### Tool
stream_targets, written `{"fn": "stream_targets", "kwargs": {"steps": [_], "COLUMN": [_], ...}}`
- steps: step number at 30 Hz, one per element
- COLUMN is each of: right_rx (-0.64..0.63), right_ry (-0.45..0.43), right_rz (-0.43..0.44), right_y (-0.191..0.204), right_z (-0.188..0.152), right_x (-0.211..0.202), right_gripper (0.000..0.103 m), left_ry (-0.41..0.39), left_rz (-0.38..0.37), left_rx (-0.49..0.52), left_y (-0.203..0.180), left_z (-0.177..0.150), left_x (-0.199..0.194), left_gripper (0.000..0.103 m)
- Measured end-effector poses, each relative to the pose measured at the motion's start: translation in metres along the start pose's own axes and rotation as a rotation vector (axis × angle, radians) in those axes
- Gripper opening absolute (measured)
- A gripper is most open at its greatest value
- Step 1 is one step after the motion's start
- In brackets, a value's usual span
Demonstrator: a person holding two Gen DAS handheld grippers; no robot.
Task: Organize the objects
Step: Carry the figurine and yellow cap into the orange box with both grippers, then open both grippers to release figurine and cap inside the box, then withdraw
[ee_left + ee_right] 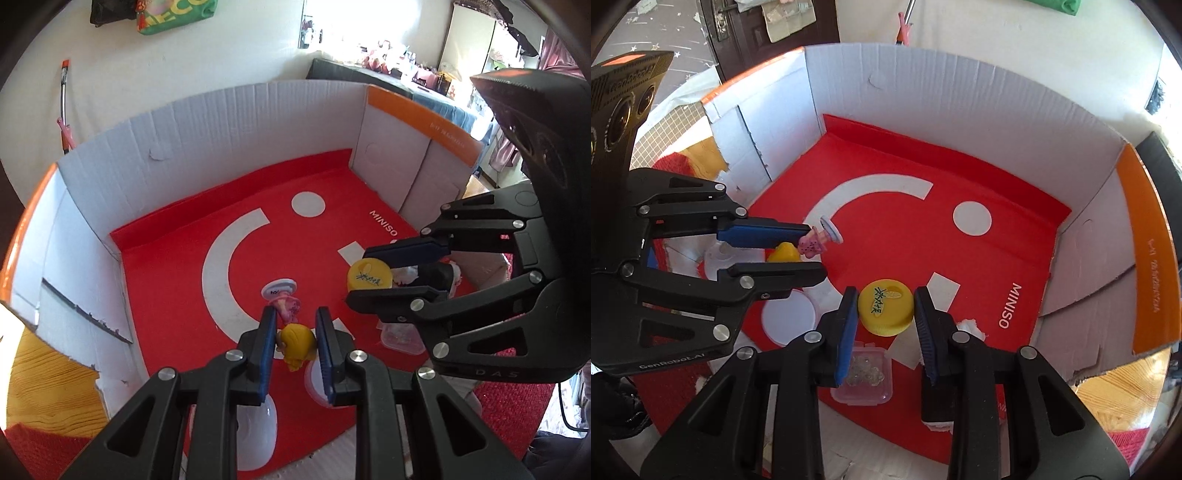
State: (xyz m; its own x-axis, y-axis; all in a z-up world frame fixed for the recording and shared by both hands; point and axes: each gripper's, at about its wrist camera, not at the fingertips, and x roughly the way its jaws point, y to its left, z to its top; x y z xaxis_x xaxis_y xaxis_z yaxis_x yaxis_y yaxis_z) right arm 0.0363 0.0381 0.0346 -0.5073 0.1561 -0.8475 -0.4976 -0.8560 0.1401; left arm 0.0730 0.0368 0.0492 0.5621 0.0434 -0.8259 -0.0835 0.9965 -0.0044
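Closest in the left wrist view, the left gripper (295, 332) pinched a small doll by its yellow-haired head (297, 345), the pink body and round white base pointing away toward twelve o'clock. At about two o'clock from it, the right gripper (364, 277) was clamped on a yellow bottle cap (367, 278) with black writing on top. In the right wrist view that cap (885, 306) sat squarely between the blue pads (847, 332), and a small clear plastic box (864, 373) with clear beads inside lay on the red mat (886, 240) just below it, at six o'clock.

Both grippers hung inside a large white cardboard box (960, 110). Beyond them, toward twelve o'clock, the red mat lay open and bare up to the far wall. The orange-trimmed side wall (1145, 240) stood at three o'clock of the right gripper, well apart from it; a torn, ragged wall edge (85, 314) lay at nine o'clock of the left gripper.
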Motion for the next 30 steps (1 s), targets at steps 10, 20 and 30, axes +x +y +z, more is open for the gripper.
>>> {"fn": "stream_targets", "kwargs": {"steps": [10,20,30], "right_rx": [-0.017,-0.022,-0.027], "right_ry": [0.073,0.091,0.095], "right_rz": [0.004,0.004,0.001], "right_y": [-0.002,-0.001,0.000], "right_z": [0.004,0.007,0.007], "right_x": [0.014,0.016,0.015], "right_gripper": [0.029,0.030,0.030], "left_ry": [0.055,0.064,0.066], "left_rz": [0.002,0.002,-0.003], "left_rx": [0.013,0.008,-0.001], "left_y": [0.001,0.001,0.003], "left_z": [0.000,0.001,0.000], "left_x": [0.015,0.016,0.013], "left_gripper": [0.022,0.022,0.022]}}
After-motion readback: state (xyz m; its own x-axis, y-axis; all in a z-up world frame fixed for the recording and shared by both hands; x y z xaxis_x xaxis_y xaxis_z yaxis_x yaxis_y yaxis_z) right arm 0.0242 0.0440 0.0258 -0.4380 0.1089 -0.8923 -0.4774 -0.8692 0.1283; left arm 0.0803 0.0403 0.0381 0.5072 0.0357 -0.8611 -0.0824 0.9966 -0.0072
